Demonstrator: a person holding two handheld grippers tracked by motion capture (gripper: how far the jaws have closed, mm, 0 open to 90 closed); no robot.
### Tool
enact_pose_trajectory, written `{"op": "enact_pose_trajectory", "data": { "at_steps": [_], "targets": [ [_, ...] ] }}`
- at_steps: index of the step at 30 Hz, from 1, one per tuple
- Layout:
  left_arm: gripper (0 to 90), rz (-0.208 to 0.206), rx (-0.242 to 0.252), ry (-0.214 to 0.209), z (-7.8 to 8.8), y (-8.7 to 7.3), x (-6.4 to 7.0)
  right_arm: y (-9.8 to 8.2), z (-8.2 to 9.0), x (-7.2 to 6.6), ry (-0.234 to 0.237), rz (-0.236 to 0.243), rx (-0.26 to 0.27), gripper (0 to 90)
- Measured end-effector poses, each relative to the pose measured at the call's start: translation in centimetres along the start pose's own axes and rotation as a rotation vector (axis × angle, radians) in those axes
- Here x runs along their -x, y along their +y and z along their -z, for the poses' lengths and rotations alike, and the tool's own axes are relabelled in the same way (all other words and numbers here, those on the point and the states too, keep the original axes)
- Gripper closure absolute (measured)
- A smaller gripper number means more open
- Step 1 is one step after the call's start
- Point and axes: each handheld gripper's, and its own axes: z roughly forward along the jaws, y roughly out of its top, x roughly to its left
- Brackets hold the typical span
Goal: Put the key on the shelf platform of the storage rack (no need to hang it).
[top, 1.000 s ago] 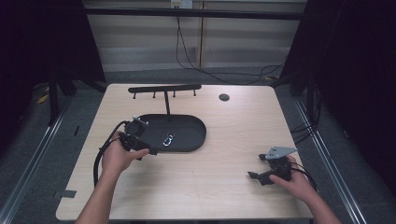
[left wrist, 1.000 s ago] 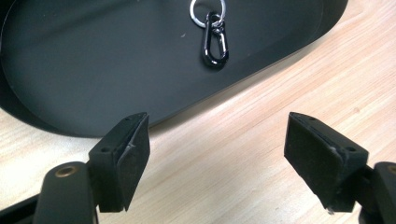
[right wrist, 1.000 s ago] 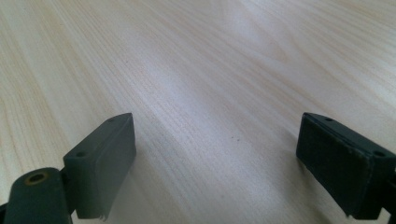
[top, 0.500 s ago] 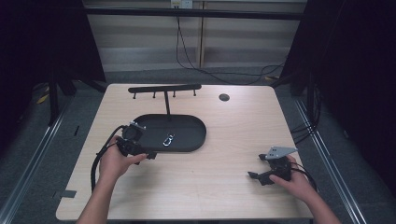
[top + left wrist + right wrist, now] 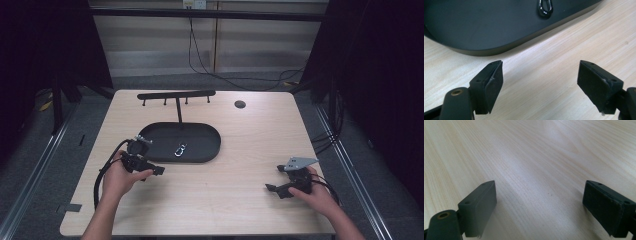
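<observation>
Pale wood table, dark curtains round it. Left gripper wide open, empty, low over bare wood just beside black oval tray. Small metal clip lying mid-tray, well apart from jaws. Prob. light, stiff, slick metal; best pinched across loop end. Right gripper also wide open, empty, near table's right front edge.

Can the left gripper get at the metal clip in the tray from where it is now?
Probably yes. The left gripper is open just outside the black tray, and the metal clip lies alone beyond its low rim.
</observation>
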Motion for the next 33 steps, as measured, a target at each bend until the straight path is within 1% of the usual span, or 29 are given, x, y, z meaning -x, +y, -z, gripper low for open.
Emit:
{"op": "enact_pose_trajectory", "data": {
  "at_steps": [3,4,5,6,12,13,15,17,18,20,21,23,26,33],
  "targets": [
    [20.3,-0.001,0.004,0.003,0.0,-0.2,-0.1,0.0,0.0,0.0,0.000,0.000,0.000,11.4],
    [20.2,-0.008,0.003,0.000,0.0,-0.3,-0.1,0.0,0.0,0.0,0.000,0.000,0.000,11.4],
    [20.0,-0.001,0.010,-0.003,0.0,-0.4,-0.1,0.0,0.0,0.0,0.000,0.000,0.000,11.4],
    [19.4,-0.013,0.008,-0.003,0.0,-0.6,-0.2,0.0,0.0,0.0,0.000,0.000,0.000,11.4],
    [17.9,-0.011,0.018,0.005,-0.2,-1.5,-0.5,0.0,0.0,0.0,0.000,0.000,0.000,11.5],
    [17.9,-0.012,0.017,0.002,-0.2,-1.6,-0.6,0.0,0.0,0.0,0.000,0.000,0.000,11.5],
    [17.2,-0.013,0.013,0.009,-0.3,-1.9,-0.7,0.0,0.0,0.0,0.000,0.000,0.000,11.4],
    [16.8,-0.016,0.009,0.003,-0.4,-2.2,-0.8,0.0,0.0,0.0,0.000,0.000,0.000,11.4],
    [16.6,-0.024,0.001,0.004,-0.5,-2.3,-0.9,0.0,0.0,0.0,0.000,0.000,0.000,11.5],
    [16.5,-0.020,0.002,0.005,-0.5,-2.5,-1.0,0.0,0.0,0.0,0.000,0.000,0.000,11.4],
    [16.4,-0.026,0.000,0.007,-0.6,-2.6,-1.1,0.0,0.0,0.0,0.000,0.000,0.000,11.4],
    [16.3,-0.028,0.006,0.005,-0.6,-2.9,-1.2,0.0,0.0,0.0,0.000,0.000,0.000,11.4],
    [16.0,-0.028,0.009,0.013,-0.7,-3.3,-1.2,0.0,0.0,0.0,0.000,0.000,0.000,11.5],
    [15.7,-0.043,0.023,0.023,-1.0,-4.0,-1.3,0.0,0.0,0.0,0.000,0.000,0.000,11.5]
  ]
}}
